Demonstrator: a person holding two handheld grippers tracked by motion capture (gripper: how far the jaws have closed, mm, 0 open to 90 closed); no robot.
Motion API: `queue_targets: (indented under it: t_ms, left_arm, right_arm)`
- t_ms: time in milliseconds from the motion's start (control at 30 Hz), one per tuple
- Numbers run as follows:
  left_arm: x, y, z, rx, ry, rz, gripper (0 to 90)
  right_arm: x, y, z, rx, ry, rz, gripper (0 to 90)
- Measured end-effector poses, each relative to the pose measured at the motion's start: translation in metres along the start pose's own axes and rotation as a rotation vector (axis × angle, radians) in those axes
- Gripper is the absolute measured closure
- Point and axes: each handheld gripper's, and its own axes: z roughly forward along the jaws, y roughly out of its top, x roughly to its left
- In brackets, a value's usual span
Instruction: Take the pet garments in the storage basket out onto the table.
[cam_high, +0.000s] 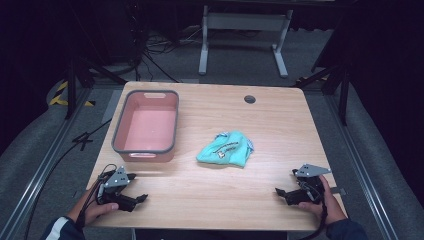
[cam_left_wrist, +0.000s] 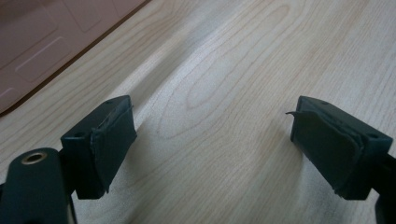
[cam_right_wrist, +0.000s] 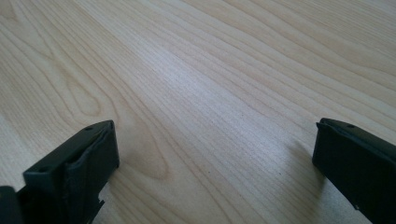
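Observation:
A crumpled teal cloth (cam_high: 225, 149) with a printed patch lies near the middle of the wooden table (cam_high: 215, 195). A pink bin (cam_high: 118, 125) with a grey rim stands empty at the back left. My left gripper (cam_high: 139, 187) rests low at the front left corner, just in front of the bin, jaws open with bare wood between them (cam_left_wrist: 210, 116). My right gripper (cam_high: 285, 182) sits at the front right, jaws wide open over bare wood (cam_right_wrist: 215, 130). Both point inward, well short of the cloth.
The bin's pink wall (cam_left_wrist: 46, 37) fills the upper left of the left gripper view. A round cable hole (cam_high: 249, 99) sits near the table's far edge. Beyond the table are a white metal frame (cam_high: 245, 35), cables and dark floor.

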Motion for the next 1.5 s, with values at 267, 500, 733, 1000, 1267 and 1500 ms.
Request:
queue_targets:
  t_ms: [267, 500, 733, 1000, 1267, 1500]
  left_arm:
    - [0.0001, 0.0, 0.0002, -0.001, -0.001, 0.0, 13.9]
    - [0.0004, 0.0005, 0.0007, 0.002, -0.001, 0.001, 13.2]
    - [0.0004, 0.0006, 0.0007, 0.002, -0.001, 0.0, 13.0]
    - [0.0004, 0.0006, 0.0007, 0.002, -0.001, 0.0, 13.0]
    - [0.0005, 0.001, 0.0012, 0.005, 0.001, -0.001, 12.1]
    - [0.0008, 0.0013, 0.0016, 0.006, -0.001, -0.001, 11.5]
  right_arm:
    - [0.0002, 0.0, -0.0002, -0.001, -0.001, 0.003, 0.6]
    - [0.0002, 0.0, -0.0002, -0.001, 0.0, 0.003, 0.6]
    - [0.0002, 0.0, -0.0002, -0.001, 0.0, 0.003, 0.6]
    - [0.0002, 0.0, -0.0002, -0.001, 0.0, 0.003, 0.6]
    - [-0.0001, 0.0, 0.0, -0.001, 0.001, -0.001, 0.6]
    - [-0.0002, 0.0001, 0.0001, -0.001, 0.002, -0.002, 0.6]
